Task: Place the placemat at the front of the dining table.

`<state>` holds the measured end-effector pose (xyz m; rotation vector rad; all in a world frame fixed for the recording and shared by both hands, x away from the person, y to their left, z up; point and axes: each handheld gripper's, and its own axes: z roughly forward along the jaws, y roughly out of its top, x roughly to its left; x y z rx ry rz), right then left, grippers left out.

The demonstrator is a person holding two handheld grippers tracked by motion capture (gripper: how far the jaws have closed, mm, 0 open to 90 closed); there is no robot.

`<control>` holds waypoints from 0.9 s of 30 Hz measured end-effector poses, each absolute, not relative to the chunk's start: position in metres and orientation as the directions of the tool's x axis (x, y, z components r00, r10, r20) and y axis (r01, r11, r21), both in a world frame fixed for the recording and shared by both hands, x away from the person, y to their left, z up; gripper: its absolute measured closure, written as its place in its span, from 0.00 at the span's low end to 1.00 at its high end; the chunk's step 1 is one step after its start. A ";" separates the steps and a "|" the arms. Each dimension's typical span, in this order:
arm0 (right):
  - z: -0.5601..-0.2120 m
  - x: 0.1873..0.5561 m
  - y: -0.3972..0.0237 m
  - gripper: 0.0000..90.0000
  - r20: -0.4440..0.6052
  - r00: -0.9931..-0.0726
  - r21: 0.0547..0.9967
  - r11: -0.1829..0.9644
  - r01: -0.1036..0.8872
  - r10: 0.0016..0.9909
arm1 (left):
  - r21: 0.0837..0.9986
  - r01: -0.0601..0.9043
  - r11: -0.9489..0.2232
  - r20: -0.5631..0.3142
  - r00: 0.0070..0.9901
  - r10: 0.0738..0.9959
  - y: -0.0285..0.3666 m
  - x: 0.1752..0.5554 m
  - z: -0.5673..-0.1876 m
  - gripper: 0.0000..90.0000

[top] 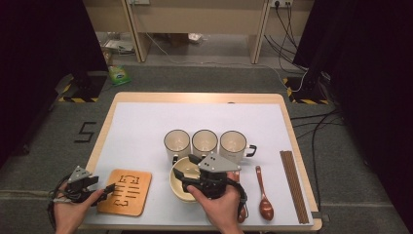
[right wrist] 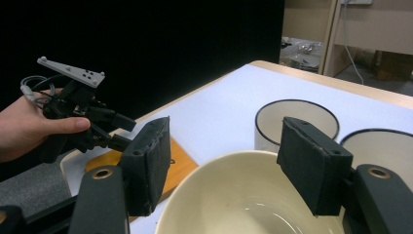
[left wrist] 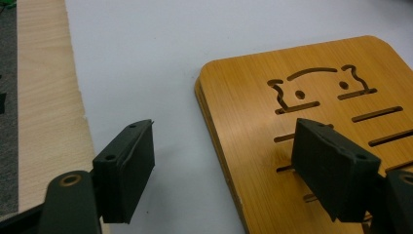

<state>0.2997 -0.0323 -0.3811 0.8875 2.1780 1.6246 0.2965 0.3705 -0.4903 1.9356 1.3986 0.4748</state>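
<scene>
A cream bowl (top: 181,192) stands on the white mat in front of three white mugs (top: 204,142). My right gripper (top: 187,170) hovers open over the bowl. In the right gripper view its jaws (right wrist: 224,165) stand wide above the bowl (right wrist: 243,200), with the far rim below them and nothing pressed. A wooden trivet (top: 125,191) with cut-out slots lies at the front left. My left gripper (top: 108,189) is open at the trivet's left edge. In the left gripper view one jaw is over the trivet (left wrist: 302,92) and the other is over the mat, so the left gripper (left wrist: 221,170) straddles the edge.
A brown spoon (top: 264,195) lies right of the bowl, with dark chopsticks (top: 293,185) along the mat's right edge. The rightmost mug (top: 234,145) has a black handle pointing right. The table's wooden edge (left wrist: 44,97) runs close to the left gripper. The far half of the mat (top: 195,114) is bare.
</scene>
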 end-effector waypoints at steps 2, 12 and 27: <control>-0.381 0.299 -0.028 0.41 0.134 -0.776 0.935 0.181 0.306 0.617 | 0.713 0.676 -0.186 -0.098 0.359 0.928 0.369 0.296 -0.490 0.26; -0.383 0.298 -0.017 0.41 0.130 -0.789 0.932 0.197 0.304 0.600 | 0.709 0.691 -0.143 -0.137 0.333 0.933 0.372 0.297 -0.492 0.25; -0.385 0.296 0.000 0.42 0.115 -0.810 0.929 0.226 0.292 0.574 | 0.704 0.698 -0.132 -0.125 0.305 0.944 0.381 0.291 -0.490 0.30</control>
